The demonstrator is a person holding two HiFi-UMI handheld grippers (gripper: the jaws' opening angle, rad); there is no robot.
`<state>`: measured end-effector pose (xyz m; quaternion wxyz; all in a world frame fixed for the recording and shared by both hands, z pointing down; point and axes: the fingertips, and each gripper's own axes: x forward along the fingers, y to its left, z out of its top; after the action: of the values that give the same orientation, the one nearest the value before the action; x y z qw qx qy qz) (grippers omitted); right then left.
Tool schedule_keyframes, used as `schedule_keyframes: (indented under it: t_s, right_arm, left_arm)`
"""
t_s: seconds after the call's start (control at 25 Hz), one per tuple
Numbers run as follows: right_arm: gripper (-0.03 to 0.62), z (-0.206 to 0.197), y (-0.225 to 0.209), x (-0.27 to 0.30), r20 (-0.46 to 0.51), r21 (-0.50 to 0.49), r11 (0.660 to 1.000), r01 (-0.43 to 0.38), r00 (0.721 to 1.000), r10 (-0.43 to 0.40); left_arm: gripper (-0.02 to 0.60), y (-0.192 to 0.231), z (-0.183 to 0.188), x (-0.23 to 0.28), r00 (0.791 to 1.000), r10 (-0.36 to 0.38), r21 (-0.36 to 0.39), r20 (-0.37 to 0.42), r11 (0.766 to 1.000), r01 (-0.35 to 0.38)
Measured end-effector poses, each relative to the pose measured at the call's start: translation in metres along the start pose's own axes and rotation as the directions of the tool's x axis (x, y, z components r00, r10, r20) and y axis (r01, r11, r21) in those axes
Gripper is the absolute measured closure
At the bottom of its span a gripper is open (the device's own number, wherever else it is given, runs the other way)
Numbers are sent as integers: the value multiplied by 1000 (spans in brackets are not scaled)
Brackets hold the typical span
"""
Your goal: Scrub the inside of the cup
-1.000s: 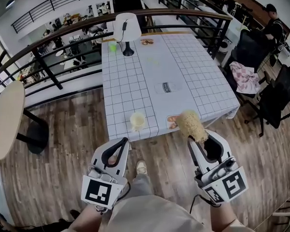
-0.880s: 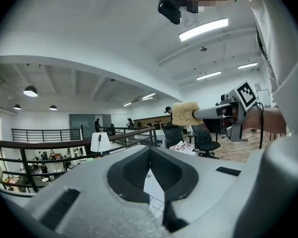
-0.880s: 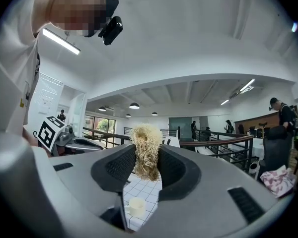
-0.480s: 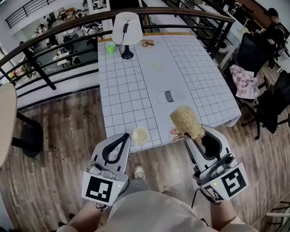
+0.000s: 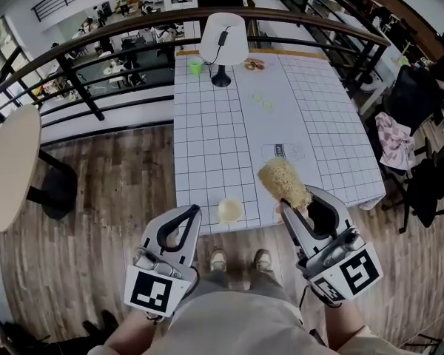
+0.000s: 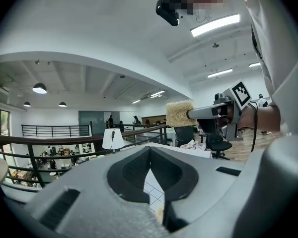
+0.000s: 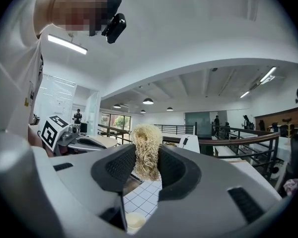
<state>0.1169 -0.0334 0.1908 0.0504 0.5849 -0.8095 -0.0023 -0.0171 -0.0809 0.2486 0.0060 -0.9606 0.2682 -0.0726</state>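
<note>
The white gridded desk [image 5: 229, 124] sits closer now; the right gripper [image 5: 297, 200] fingers pinch a tan fibrous scrubber [image 5: 283, 183], the left gripper [image 5: 192, 211] fingers are pressed together.

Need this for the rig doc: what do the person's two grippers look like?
The left gripper and right gripper match. Each has a pale grey plastic shell, black textured pads lining a teardrop-shaped opening, and a rear cube with black-and-white square markers. A dark cable trails under the right one. The person wears a pale top.
</note>
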Motion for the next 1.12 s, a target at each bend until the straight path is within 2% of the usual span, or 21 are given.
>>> schedule_keyframes:
  t_s: [0.32,0.44,0.64,0.8,0.92,1.0,1.12]
  right_arm:
    - [467,-12,-9,15,-1,9,983,-186,983,186]
    - [467,-20,-13,16,-18,21,975,-223,974,224]
    - [467,-44,-13,17,-95,18,960,-278,956,279]
    - [467,-66,-9,18,-156,6,946,-324,934,321]
    - [467,-86,-4,30,-220,-3,932,-362,909,353]
    - [467,-101,2,39,-269,-2,920,-391,887,376]
    - [467,-126,8,46,-325,-1,905,-425,856,401]
  left_arm:
    - [569,-1,4,-13,987,163,-35,3,986,-163]
    - [568,-9,-1,-9,989,148,-23,-6,989,-149]
    - [568,-17,-26,-6,985,164,-51,-52,985,-167]
    - [566,-29,-64,1,988,111,-49,-107,992,-117]
    - [562,-30,-95,12,988,70,-31,-139,997,-75]
    - [528,-29,-116,19,983,42,-16,-179,999,-46]
    - [480,-33,-149,28,972,16,-35,-233,999,-25]
